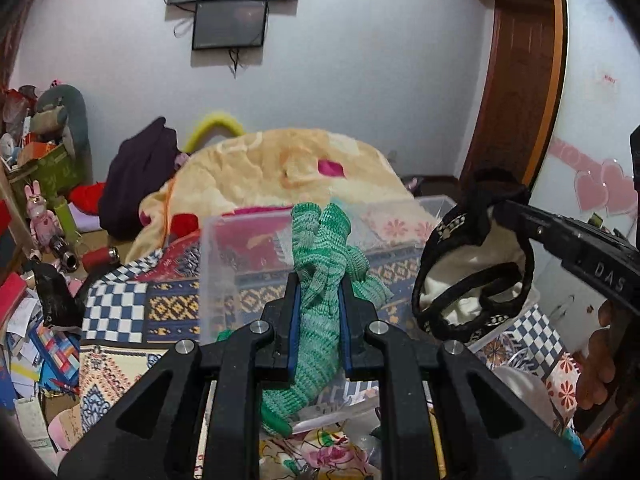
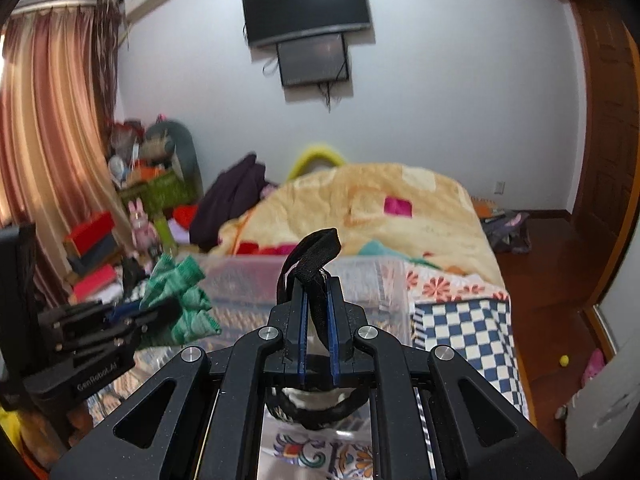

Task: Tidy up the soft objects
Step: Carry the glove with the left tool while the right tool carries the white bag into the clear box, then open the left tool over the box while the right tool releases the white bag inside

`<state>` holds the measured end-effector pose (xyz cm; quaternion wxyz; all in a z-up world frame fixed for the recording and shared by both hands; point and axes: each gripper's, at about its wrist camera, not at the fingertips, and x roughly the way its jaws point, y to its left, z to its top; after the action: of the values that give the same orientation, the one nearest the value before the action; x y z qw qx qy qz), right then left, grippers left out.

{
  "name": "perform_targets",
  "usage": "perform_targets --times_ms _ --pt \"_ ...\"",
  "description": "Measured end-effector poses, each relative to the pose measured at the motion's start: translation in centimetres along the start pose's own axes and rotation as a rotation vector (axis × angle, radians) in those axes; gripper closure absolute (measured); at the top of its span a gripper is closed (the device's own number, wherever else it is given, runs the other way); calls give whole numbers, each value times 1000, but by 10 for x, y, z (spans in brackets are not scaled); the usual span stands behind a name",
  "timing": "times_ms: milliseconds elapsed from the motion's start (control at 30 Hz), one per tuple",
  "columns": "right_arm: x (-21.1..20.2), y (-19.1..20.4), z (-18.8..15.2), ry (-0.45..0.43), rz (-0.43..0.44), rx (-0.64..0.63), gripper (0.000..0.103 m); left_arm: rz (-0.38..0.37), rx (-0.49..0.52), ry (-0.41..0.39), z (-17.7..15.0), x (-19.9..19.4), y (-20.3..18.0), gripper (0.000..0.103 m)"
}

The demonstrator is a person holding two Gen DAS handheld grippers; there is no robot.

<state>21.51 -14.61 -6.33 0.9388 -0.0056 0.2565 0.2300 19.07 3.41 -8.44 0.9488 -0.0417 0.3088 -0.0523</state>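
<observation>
Both claws loaded above the clear bin [image 1: 224, 240].
Left claw [image 1: 320, 300] clamps the green knit sock [image 1: 320, 264]; right claw [image 2: 317, 300], at 3 o'clock, clamps the black-trimmed garment [image 1: 472, 264].

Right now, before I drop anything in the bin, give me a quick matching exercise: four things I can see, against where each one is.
Things:
1. green knit cloth
2. black-trimmed garment
3. clear plastic bin
4. television

Places:
A. on the wall
B. in the right claw
C. on the bed, ahead of both claws
D. in the left claw

Pairs: 1-D, 2-B, 3-C, 4-A
</observation>
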Motion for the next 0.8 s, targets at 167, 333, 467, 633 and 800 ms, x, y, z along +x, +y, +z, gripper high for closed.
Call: perform_targets --times_ms 167,333,467,633,800 --pt "14 -3 -3 94 12 -17 95 -19 -23 51 -6 12 2 87" --pt "14 -2 -10 141 28 -40 95 -19 6 41 -6 5 -4 85" --pt "10 0 -13 161 37 -65 94 -19 18 36 -6 0 -8 68" --pt "1 -1 -16 159 48 -66 83 -27 9 2 -8 -18 -12 57" --pt "-17 6 -15 111 48 -96 66 -29 26 -57 -8 -45 -17 46"
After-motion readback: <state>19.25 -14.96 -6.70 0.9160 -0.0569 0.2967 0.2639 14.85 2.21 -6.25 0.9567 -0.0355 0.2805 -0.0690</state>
